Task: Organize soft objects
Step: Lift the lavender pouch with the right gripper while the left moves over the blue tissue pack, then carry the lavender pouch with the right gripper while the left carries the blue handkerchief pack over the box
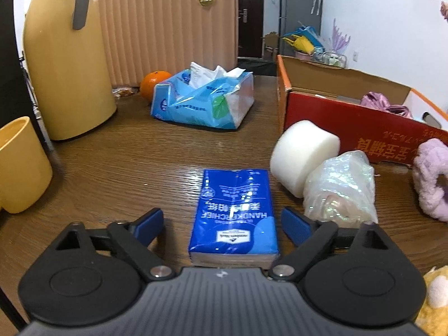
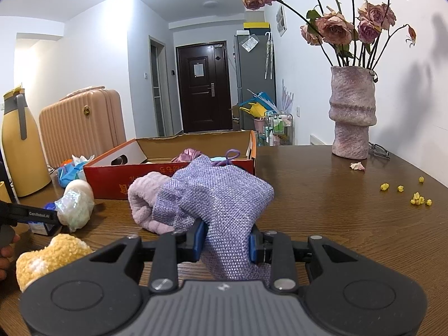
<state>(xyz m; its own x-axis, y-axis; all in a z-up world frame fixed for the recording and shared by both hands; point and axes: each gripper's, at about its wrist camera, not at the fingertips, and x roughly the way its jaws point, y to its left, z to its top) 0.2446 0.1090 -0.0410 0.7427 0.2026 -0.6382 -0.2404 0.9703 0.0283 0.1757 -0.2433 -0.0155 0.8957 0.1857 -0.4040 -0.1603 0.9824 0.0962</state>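
Here, low in the left wrist view, the left gripper (image 1: 222, 224) stands spread, its blue pads on either side of a flat blue plastic-wrapped pack of handkerchief tissues (image 1: 234, 212) lying on the dark wood-grain table (image 1: 117, 168); a gap shows at each pad, wider on the left, so neither presses the pack. To the right of the pack, close against each other, sit a crinkled clear-plastic bundle (image 1: 341, 187) and a white foam cylinder (image 1: 302, 154). A fluffy pink band (image 1: 431, 179) lies at the right edge, and a yellow plush toy (image 1: 436, 294) fills the lower right corner. Bare tabletop lies open ahead and to the left of the pack. Farther back sit an opened light-blue soft pack of tissues (image 1: 204, 100) and the red cardboard box (image 1: 336, 117), its near wall just behind the foam cylinder.

In the right wrist view the right gripper (image 2: 225, 242) is pinching a lilac woven cloth pouch (image 2: 218, 196), which bulges above the pads; whether it touches the table is hard to tell. The table to the right of the pouch is clear up to a pink stone vase (image 2: 351, 112) in the upper right.
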